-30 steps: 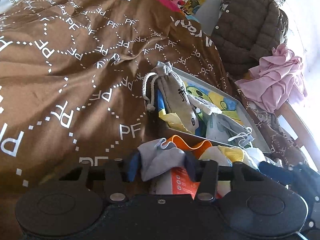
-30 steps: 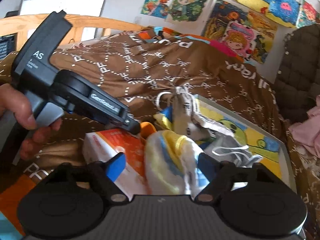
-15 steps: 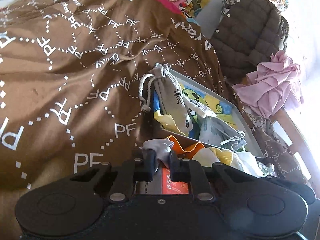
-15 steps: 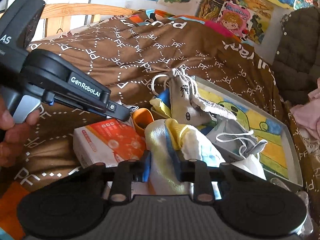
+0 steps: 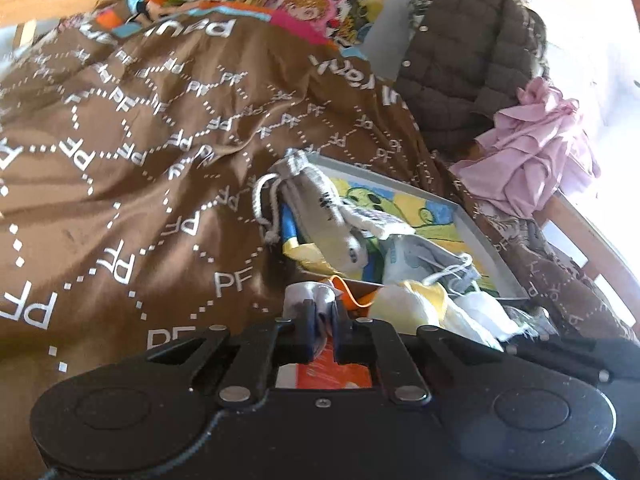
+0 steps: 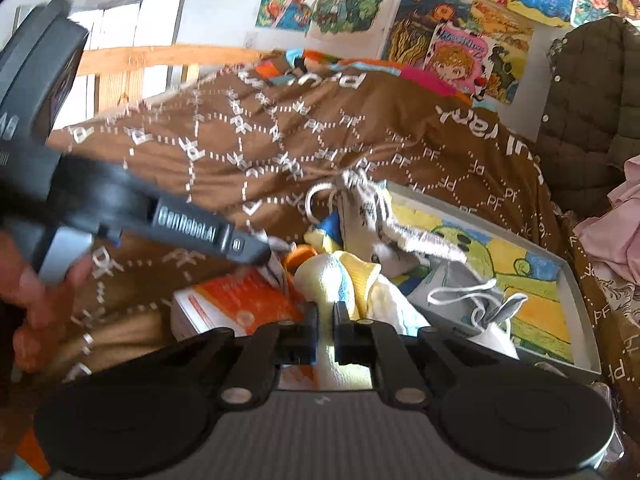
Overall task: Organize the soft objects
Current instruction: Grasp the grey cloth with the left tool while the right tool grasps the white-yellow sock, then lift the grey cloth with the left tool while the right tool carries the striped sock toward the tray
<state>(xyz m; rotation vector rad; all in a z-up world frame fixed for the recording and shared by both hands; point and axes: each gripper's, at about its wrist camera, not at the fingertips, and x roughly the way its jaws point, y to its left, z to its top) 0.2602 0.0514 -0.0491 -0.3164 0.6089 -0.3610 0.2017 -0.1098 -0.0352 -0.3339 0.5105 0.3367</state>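
Presently: left gripper (image 5: 322, 330) clamped on grey cloth (image 5: 308, 294), right gripper (image 6: 325, 334) on yellow-white sock (image 6: 344, 280), both gathered for the tray (image 6: 576, 292) just ahead.

We see a grey cloth (image 5: 310, 294) bunched upright, a yellow-white towel (image 6: 352, 280) crumpled beside it, and a drawstring pouch (image 5: 320, 216) lying in the tray (image 6: 576, 292).

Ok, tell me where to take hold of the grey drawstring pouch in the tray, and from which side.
Grip the grey drawstring pouch at its cinched neck, probably from the far-left tray corner. The neck is the narrowest part, and it pokes over the rim there with the white cord loop hanging outside. The pouch's lower body lies among other soft items, so it is harder to pinch cleanly.
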